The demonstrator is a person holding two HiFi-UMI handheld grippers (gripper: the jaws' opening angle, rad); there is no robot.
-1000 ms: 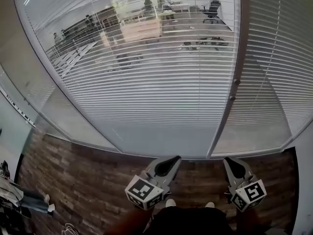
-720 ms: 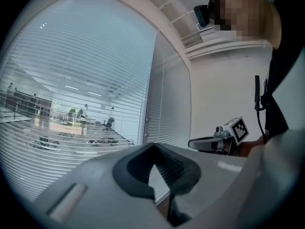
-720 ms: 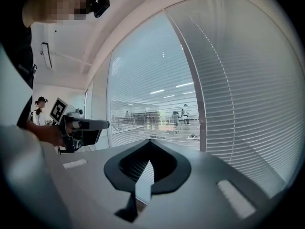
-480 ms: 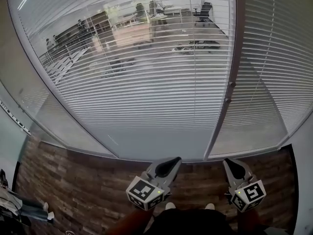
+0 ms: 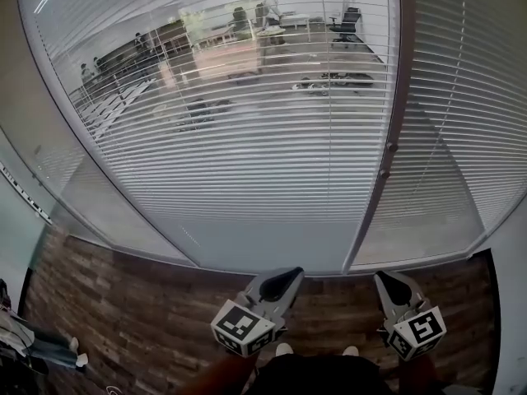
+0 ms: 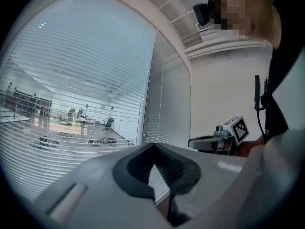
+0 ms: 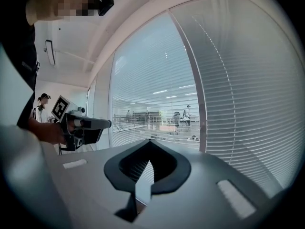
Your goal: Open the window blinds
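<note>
White slatted blinds (image 5: 247, 138) hang behind the wide middle pane, and the room beyond shows between their slats. A second set of blinds (image 5: 461, 122) covers the right pane and looks denser. A dark frame post (image 5: 394, 97) parts the two panes, with two small knobs (image 5: 387, 148) on it. My left gripper (image 5: 288, 278) is held low, short of the glass, shut and empty. My right gripper (image 5: 387, 280) is beside it under the post, also shut and empty. In the left gripper view the left gripper (image 6: 153, 147) points at the blinds (image 6: 86, 80); in the right gripper view the right gripper (image 7: 150, 142) faces the post (image 7: 200, 99).
A dark wooden floor (image 5: 123, 303) runs up to the glass. The person's shoes (image 5: 284, 349) stand below the grippers. Some belongings (image 5: 25, 344) lie at the far left. A white wall (image 5: 512, 245) closes the right side. Beyond the glass are desks, chairs and people.
The head view has shifted slightly, so the window sits a bit differently in frame. Both grippers stay low and shut in nearly the same place.
</note>
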